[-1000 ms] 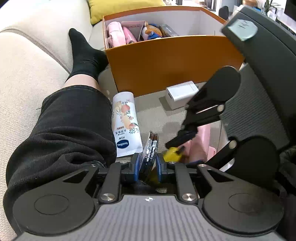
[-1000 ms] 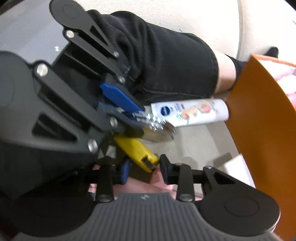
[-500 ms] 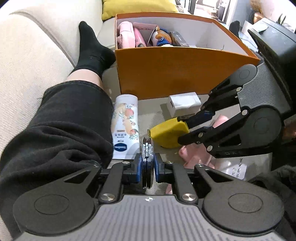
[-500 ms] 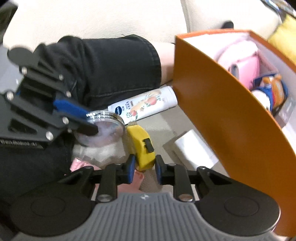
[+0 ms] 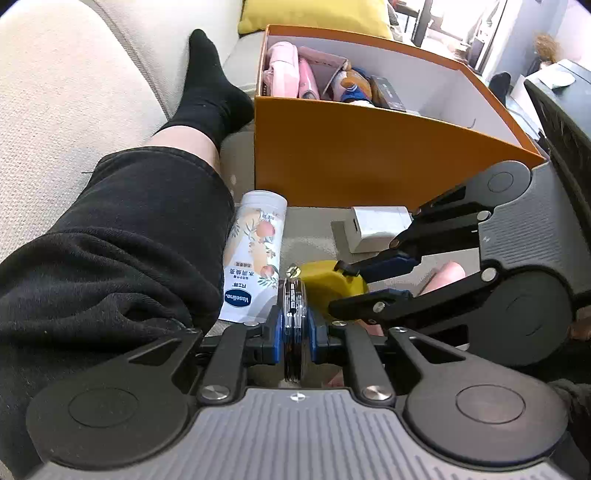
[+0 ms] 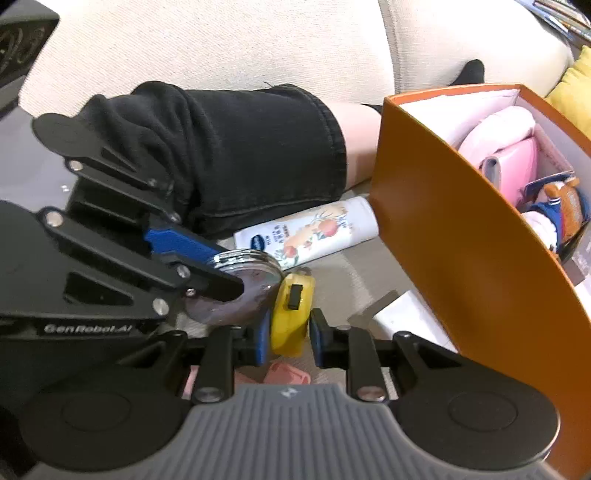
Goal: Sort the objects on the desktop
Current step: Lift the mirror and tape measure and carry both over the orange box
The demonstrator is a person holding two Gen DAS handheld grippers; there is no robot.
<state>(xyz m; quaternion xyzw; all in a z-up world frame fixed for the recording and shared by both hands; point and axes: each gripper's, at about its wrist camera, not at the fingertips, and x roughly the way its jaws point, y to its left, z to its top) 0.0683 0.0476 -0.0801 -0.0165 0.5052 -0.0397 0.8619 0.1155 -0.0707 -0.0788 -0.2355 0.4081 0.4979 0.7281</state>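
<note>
My left gripper (image 5: 294,328) is shut on a round silver compact (image 5: 293,317), held on edge; the compact also shows in the right wrist view (image 6: 236,291). My right gripper (image 6: 289,332) is shut on a yellow tape measure (image 6: 291,314), which also shows in the left wrist view (image 5: 332,280) right beside the compact. An orange box (image 5: 369,158) with pink items and toys inside stands just beyond. A white Vaseline tube (image 5: 255,254) lies on the cushion in front of the box.
A white charger block (image 5: 376,227) lies by the box wall. A pink object (image 6: 284,373) lies under the grippers. A person's leg in black shorts (image 5: 110,251) and a black sock (image 5: 207,99) lie to the left. A yellow pillow (image 5: 314,18) is behind the box.
Both grippers lifted and drew back from the cushion with their objects. The right gripper closed on the tape measure and raised it beside the compact. The box now shows more fully.
</note>
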